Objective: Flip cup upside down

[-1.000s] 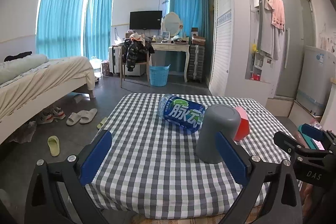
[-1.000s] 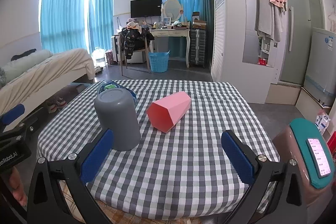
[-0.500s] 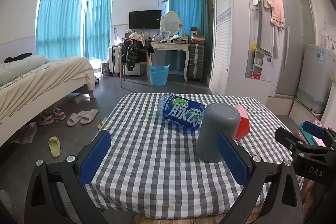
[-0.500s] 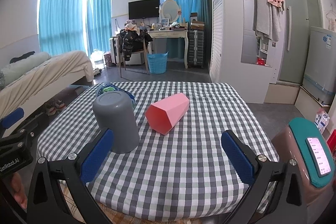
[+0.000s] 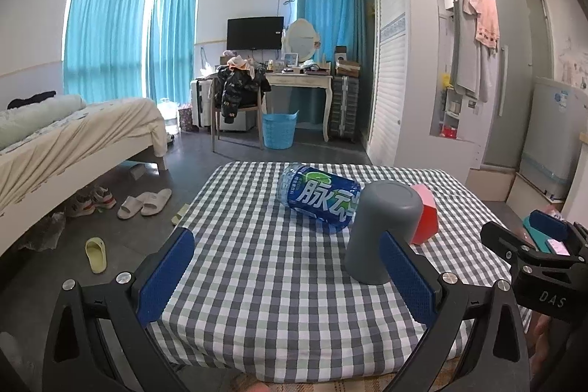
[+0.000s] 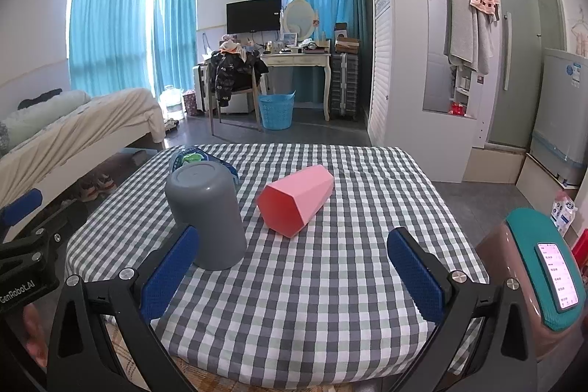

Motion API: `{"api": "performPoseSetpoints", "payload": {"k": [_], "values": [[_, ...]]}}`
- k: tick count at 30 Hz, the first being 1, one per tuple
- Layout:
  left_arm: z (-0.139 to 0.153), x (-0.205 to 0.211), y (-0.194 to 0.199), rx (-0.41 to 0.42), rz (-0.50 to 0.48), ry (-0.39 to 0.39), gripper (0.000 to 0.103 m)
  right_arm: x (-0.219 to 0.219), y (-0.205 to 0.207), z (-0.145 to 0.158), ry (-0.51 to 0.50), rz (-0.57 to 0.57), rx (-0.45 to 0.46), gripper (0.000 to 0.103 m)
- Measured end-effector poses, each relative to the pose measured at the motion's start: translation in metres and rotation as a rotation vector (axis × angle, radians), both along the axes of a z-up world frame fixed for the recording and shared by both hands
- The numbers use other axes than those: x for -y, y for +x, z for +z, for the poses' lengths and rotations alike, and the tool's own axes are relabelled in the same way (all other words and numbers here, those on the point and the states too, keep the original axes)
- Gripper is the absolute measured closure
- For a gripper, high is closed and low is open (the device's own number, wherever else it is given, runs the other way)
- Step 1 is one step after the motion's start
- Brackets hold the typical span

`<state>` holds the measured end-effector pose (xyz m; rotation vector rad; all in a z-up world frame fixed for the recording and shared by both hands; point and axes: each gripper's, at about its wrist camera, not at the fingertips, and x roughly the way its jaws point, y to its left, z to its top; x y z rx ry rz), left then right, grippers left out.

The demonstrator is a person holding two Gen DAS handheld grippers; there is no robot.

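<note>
A grey cup [image 5: 382,230] stands upside down, base up, on the checked table [image 5: 257,263]; it also shows in the right wrist view [image 6: 205,212]. A pink hexagonal cup [image 6: 294,201] lies on its side to its right, mostly hidden behind the grey cup in the left wrist view [image 5: 424,219]. My left gripper [image 5: 286,274] is open and empty near the table's front edge, its right finger just in front of the grey cup. My right gripper [image 6: 292,272] is open and empty, its left finger beside the grey cup.
A blue drink bottle [image 5: 319,197] lies on its side behind the grey cup. A teal-topped device with a phone [image 6: 544,267] stands at the right. A bed [image 5: 73,138], slippers [image 5: 143,202], chair, desk and blue basket [image 5: 279,131] stand beyond the table.
Both grippers have drifted very slightly; the view shifts a little. The cups and bottle have not moved.
</note>
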<state>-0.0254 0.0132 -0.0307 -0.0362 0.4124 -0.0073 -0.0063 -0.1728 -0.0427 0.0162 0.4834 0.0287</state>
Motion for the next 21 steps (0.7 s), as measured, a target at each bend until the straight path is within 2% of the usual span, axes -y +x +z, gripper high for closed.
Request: {"api": "performPoseSetpoints", "payload": {"k": [21], "values": [[0.0018, -0.0030, 0.0003, -0.002, -0.011, -0.001, 0.000, -0.0075, 0.0025, 0.0002, -0.006, 0.007, -0.009, 0.000]]}}
